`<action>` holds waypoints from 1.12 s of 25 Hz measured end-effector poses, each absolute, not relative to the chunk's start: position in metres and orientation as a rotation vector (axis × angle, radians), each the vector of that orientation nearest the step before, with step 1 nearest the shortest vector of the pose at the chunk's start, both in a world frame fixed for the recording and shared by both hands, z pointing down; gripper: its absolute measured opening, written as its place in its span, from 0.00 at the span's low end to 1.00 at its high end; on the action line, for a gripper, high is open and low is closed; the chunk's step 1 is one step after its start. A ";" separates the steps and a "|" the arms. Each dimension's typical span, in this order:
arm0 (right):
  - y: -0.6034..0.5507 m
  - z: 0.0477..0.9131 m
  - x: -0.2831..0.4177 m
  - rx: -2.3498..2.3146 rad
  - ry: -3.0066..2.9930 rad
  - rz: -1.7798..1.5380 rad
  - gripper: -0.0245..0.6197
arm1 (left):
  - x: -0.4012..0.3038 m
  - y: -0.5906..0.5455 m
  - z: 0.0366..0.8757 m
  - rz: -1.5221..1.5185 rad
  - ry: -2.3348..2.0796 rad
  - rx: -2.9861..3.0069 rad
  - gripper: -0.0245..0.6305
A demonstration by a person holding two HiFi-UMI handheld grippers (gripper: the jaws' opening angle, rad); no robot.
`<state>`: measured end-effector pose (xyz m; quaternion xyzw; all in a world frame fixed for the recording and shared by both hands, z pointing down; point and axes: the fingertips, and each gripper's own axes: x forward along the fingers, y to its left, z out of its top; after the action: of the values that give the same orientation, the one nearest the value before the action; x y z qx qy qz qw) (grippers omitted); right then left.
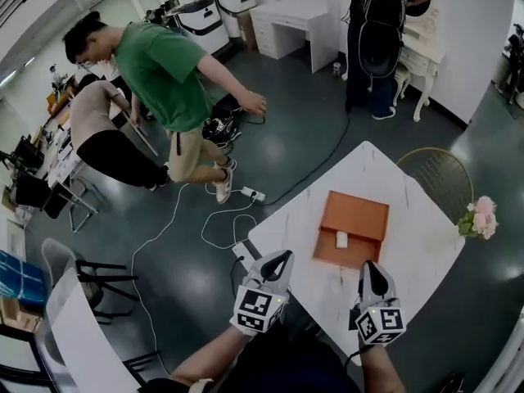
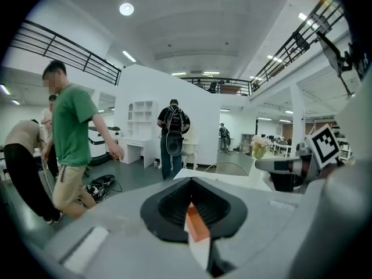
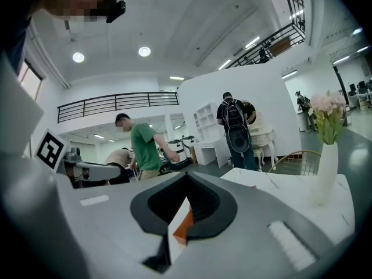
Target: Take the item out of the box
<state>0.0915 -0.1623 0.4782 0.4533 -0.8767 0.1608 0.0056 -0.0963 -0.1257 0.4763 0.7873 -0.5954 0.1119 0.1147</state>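
Item (image 1: 342,239), small and white, lies inside the open orange box (image 1: 360,213) on the white table (image 1: 368,166). From the left gripper (image 1: 281,259) it lies at roughly 2 o'clock. From the right gripper (image 1: 371,268), just beside the box's near edge, it lies at roughly 11 o'clock. Both jaw pairs are pressed together and hold nothing.

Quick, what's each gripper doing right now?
Left gripper: closed, holding nothing.
Right gripper: closed, holding nothing.
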 end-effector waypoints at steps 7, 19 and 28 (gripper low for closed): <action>-0.175 0.479 0.116 1.586 -2.641 0.498 0.04 | -0.067 -0.163 0.501 0.376 -1.554 2.408 0.04; -0.181 0.479 0.128 1.725 -2.540 0.520 0.04 | -0.036 -0.203 0.517 0.447 -1.366 2.510 0.04; -0.176 0.490 0.167 1.857 -2.449 0.554 0.04 | -0.022 -0.242 0.577 0.648 -1.304 2.472 0.08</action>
<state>0.1672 -0.1759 0.4903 0.5947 -0.7841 0.1775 0.0094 -0.0218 -0.2421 0.5769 0.8536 -0.4504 0.2238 0.1357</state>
